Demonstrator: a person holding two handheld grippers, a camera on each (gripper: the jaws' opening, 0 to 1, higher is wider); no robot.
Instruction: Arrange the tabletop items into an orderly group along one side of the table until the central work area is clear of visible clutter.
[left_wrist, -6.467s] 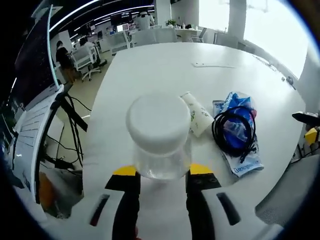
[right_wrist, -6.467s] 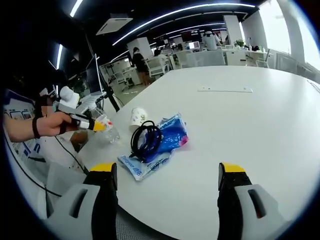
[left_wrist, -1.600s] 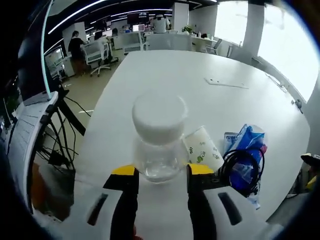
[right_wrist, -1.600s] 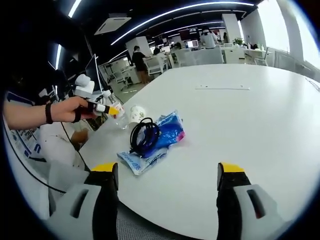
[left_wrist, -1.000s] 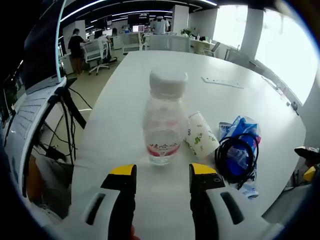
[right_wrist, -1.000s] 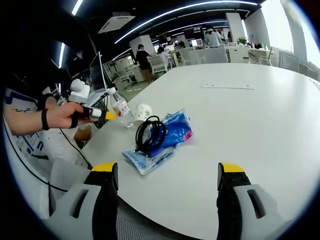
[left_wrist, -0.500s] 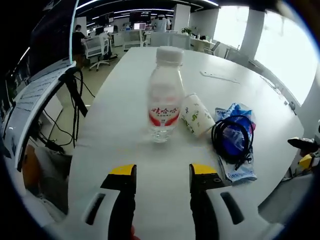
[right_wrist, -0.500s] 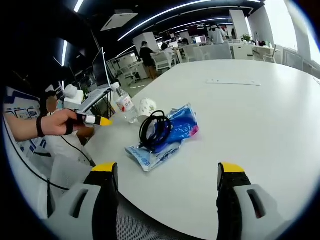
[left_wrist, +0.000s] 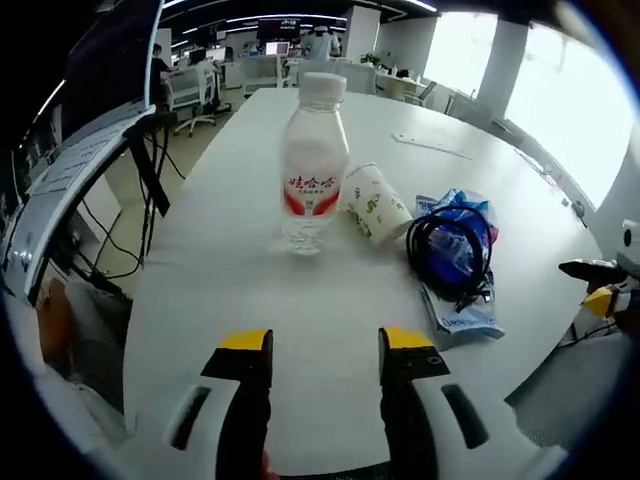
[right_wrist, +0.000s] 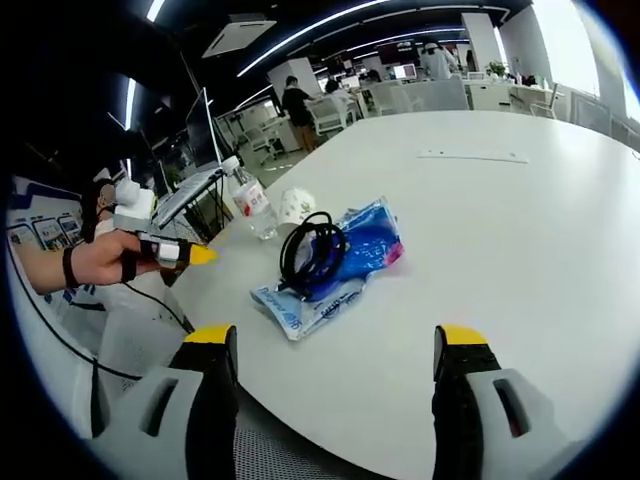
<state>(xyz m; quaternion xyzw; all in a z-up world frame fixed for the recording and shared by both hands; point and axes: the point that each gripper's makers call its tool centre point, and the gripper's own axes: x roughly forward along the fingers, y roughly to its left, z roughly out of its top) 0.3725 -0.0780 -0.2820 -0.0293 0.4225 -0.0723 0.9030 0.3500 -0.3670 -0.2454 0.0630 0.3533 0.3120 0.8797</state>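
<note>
Water bottle (left_wrist: 313, 165) is shown upright near the desk (left_wrist: 300, 330) edge, released since earlier frames; its label print is unreadable. Beside it lie a tipped paper cup (left_wrist: 372, 204) and a black cable (left_wrist: 445, 245) partly hiding a blue packet (left_wrist: 462, 300). The left gripper (left_wrist: 325, 350) and right gripper (right_wrist: 335, 345) are spread, empty.

An open-plan office — rows of desks (left_wrist: 250, 72) with monitors (left_wrist: 272, 30) and swivel chairs (left_wrist: 190, 95) fill the top of both views. Strip lights (right_wrist: 330, 25) cross the ceiling — a person (right_wrist: 298, 108) stands at upper left of the right gripper view.
</note>
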